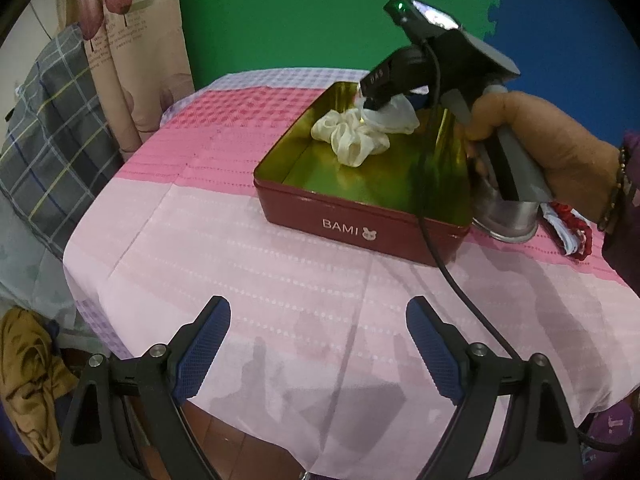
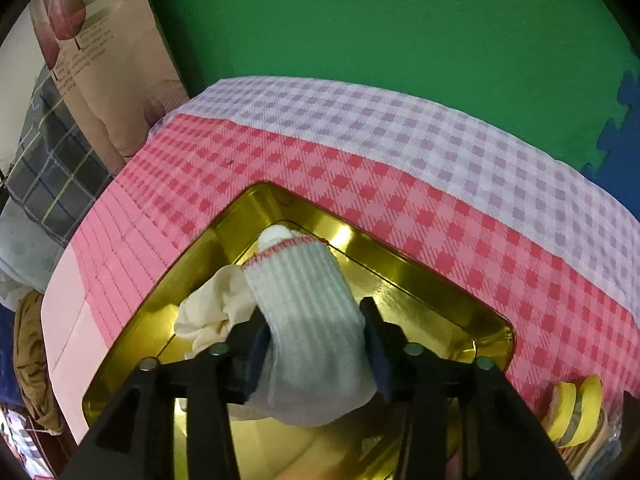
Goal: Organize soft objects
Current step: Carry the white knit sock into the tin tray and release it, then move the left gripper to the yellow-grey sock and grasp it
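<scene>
Right gripper (image 2: pixel 316 344) reaches down into the red tin (image 1: pixel 360 228) at mid-surface, a white ribbed sock (image 2: pixel 308 320) between its fingers, which look loosened around it. A cream scrunchie (image 1: pixel 352 136) lies in the tin just left of the sock. Left gripper (image 1: pixel 318 344) hovers over the near pink cloth (image 1: pixel 240 272), fingers spread, empty.

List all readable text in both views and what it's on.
"BAMI", with a small bunny logo: front wall of the red tin.
"UAS" or similar, too blurred to confirm: right gripper body.
Printed lines on the floral curtain: too small to read.
</scene>
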Tool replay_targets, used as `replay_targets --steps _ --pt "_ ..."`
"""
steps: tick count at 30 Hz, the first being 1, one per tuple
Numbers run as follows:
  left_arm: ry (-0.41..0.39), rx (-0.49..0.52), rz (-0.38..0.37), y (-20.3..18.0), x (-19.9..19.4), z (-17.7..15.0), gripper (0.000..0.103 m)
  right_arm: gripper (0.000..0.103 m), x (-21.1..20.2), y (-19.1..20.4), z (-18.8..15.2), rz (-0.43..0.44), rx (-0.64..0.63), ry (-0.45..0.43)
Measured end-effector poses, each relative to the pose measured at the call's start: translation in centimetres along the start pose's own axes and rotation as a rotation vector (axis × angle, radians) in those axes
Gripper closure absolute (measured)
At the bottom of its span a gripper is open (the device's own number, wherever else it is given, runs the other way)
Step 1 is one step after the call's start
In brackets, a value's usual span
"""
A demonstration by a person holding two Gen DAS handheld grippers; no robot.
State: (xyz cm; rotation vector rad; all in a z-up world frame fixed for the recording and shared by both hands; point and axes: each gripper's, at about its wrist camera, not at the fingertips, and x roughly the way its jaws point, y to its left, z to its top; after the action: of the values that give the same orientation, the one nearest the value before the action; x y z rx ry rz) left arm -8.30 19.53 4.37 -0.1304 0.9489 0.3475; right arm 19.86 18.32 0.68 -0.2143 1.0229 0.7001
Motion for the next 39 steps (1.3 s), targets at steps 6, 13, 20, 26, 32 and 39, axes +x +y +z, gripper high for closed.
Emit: replay_targets --steps 6,13,20,26,32,39 --pt "0.006 0.016 0.008 -0.5 0.0 -0.2 0.016 0.05 -3.1 -0.3 -0.1 -0.003 0.025 -0.117" --pt "-0.001 0.064 0.023 -1.3 0.0 -0.7 0.016 0.045 -10.8 -2.0 -2.4 0.072 0.086 -0.317" --pt "-0.021 0.143 -0.013 -3.4 -0.8 -1.5 0.016 0.038 -20.8 -8.4 -14.1 -0.067 0.147 -0.46" --pt "-0.03 0.235 -0.159 -6.2 -2.3 -2.3 0.016 0.037 -24.9 -16.7 -26.0 -0.408 0.218 -0.403" --pt "-0.108 0.425 -0.34 -10.2 -5.1 2.6 0.015 0.038 -25.1 -24.2 -33.0 -0.605 0.312 -0.303" --pt "-0.209 0.894 -0.336 -17.8 -1.9 11.9 0.015 0.038 -25.2 -26.4 -36.0 -0.54 0.43 -0.355"
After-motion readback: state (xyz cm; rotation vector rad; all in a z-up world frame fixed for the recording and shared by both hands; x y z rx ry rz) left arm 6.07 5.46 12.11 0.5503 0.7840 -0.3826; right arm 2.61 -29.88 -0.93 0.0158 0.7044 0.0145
